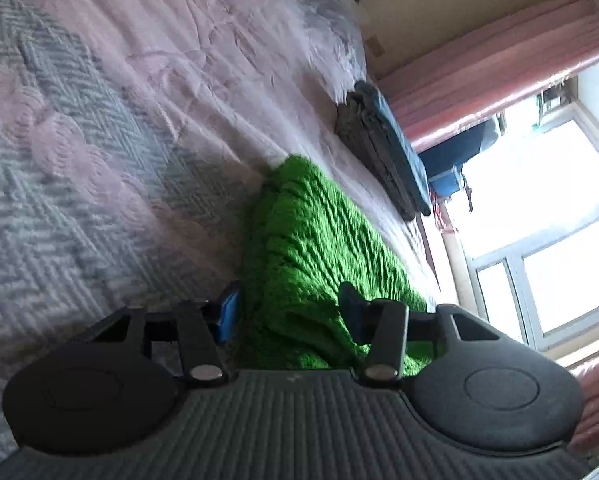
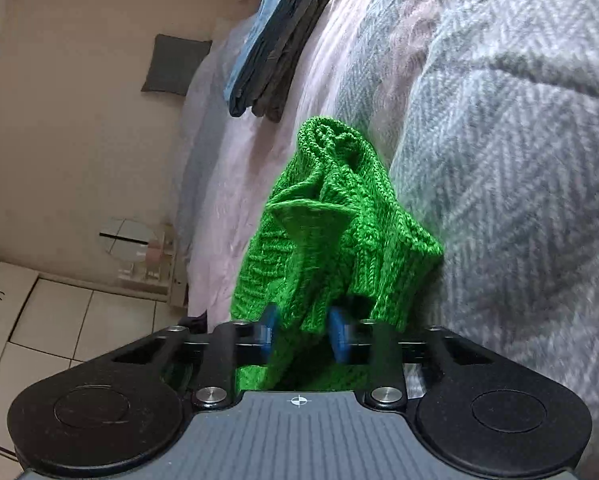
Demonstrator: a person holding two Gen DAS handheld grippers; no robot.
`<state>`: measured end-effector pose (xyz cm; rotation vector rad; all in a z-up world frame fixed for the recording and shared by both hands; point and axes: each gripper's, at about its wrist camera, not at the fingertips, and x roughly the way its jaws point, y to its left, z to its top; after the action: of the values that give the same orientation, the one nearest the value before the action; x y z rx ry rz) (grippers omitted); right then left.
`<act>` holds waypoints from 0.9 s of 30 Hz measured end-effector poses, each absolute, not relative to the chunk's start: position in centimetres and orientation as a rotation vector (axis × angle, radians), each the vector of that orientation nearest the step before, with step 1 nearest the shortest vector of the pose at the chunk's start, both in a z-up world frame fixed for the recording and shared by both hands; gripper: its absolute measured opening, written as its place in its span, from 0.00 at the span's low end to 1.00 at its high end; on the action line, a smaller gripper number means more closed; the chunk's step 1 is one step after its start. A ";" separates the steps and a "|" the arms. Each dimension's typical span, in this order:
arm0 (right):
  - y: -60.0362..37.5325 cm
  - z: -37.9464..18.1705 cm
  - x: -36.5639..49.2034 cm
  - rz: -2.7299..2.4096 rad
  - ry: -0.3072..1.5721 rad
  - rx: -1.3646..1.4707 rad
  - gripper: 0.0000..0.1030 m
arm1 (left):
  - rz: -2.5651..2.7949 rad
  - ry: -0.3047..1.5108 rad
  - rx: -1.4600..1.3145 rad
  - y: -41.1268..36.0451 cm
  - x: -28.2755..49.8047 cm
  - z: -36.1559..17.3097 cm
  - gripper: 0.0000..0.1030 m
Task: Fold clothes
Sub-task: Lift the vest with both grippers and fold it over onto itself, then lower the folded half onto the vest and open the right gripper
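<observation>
Mid-fold: right tongs (image 2: 302,334) grip the green knit (image 2: 331,216); left tongs (image 1: 289,312) gape around it. Next, lay it flat on the bed (image 1: 99,120).

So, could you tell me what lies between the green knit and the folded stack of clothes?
Only bare pink bedspread separates the green knit from the folded stack, seen in both wrist views.

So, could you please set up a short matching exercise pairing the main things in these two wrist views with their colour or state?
Things:
1. knitted sweater
2. stack of folded clothes
3. bedspread
4. curtain

Descriptions:
A. pink, beside the window
B. bright green, bunched up
C. grey herringbone with pink
D. dark blue and grey, lying on the bed

Pairs: 1-B, 2-D, 3-C, 4-A
</observation>
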<state>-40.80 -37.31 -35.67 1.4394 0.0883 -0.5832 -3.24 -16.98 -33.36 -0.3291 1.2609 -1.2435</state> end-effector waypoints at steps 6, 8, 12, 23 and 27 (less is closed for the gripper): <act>-38.0 -33.5 -40.5 -0.600 0.128 1.296 0.11 | -1.295 1.249 -0.326 -17.2 -3.7 -32.9 0.13; -38.1 -32.1 -40.6 -0.609 0.129 1.220 0.11 | -1.343 1.213 -0.339 -16.8 -4.1 -32.0 0.13; -37.8 -31.2 -42.2 -0.633 0.108 1.172 0.08 | -1.370 1.204 -0.308 -16.8 -5.2 -32.0 0.13; -37.2 -35.1 -46.5 -0.621 -0.029 1.373 0.70 | -1.328 1.216 -0.236 -17.1 -5.9 -33.3 0.13; -37.5 -34.2 -44.8 -0.608 0.009 1.311 0.64 | -1.330 1.220 -0.236 -16.9 -6.0 -33.5 0.14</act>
<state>-44.78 -37.46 -34.15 1.3106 0.0089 -0.6077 -5.96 -16.92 -33.49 -0.2364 1.2199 -1.3301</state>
